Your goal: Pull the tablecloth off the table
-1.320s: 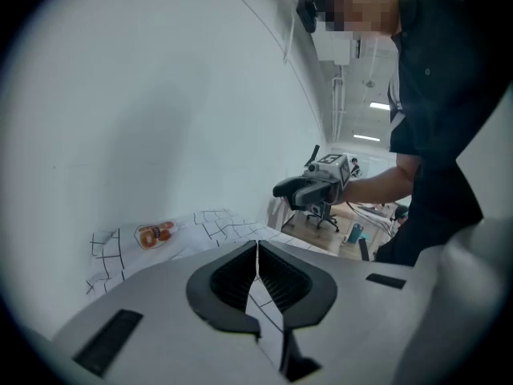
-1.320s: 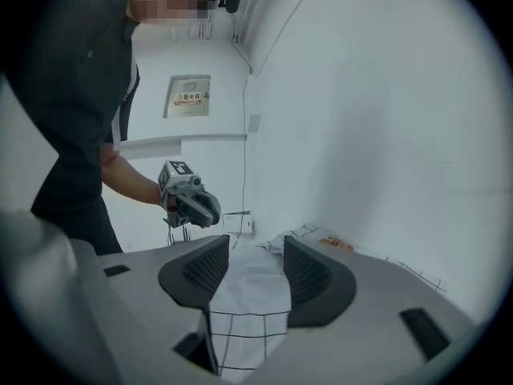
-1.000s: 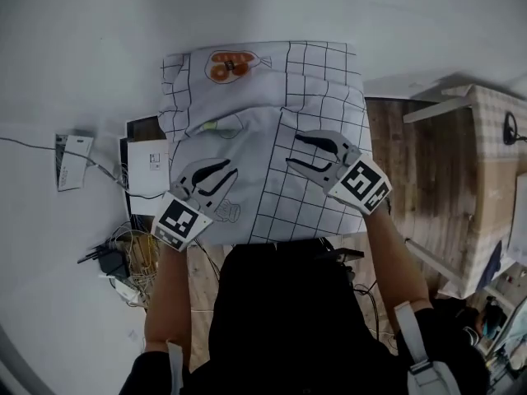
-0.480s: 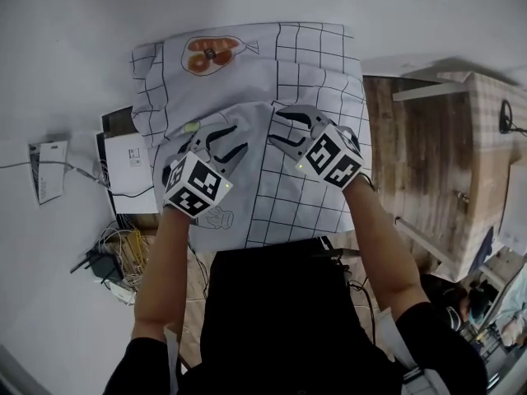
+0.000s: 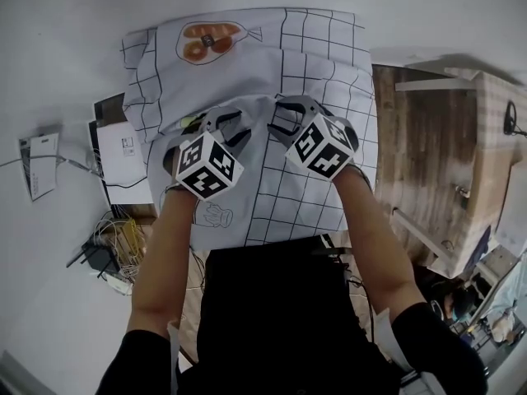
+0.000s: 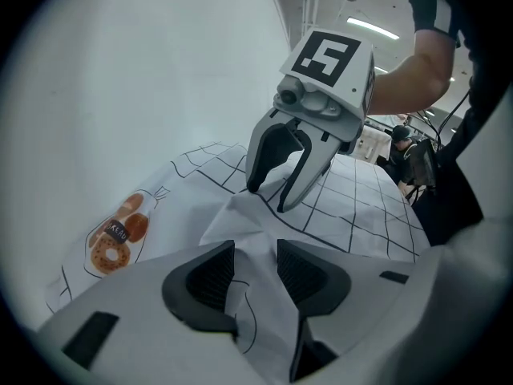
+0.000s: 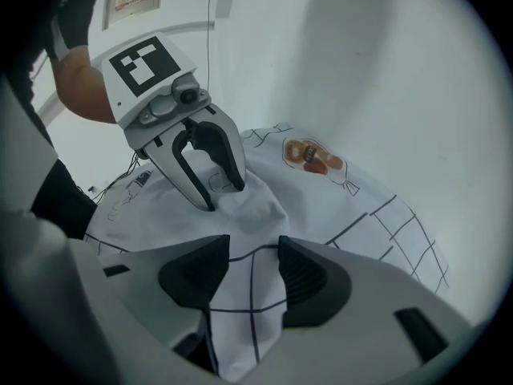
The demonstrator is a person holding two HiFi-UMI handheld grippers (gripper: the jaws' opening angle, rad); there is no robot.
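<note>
Tablecloth (image 5: 313, 81) draped over table, bunched into ridge mid-cloth. Left gripper (image 6: 247, 275) fingers opening, fold loose between. Right gripper (image 7: 250, 275) fingers apart astride same ridge, not pinching. Risk: thin bite on fold, then cloth slipping free mid-pull.

Soft, even, fairly bright indoor light casts only faint shadows on the pale tablecloth (image 5: 313, 64), a ceiling strip light (image 6: 373, 29) glares in the left gripper view, and both gripper views bend strongly toward dark rounded corners, their nearest parts slightly out of focus.
</note>
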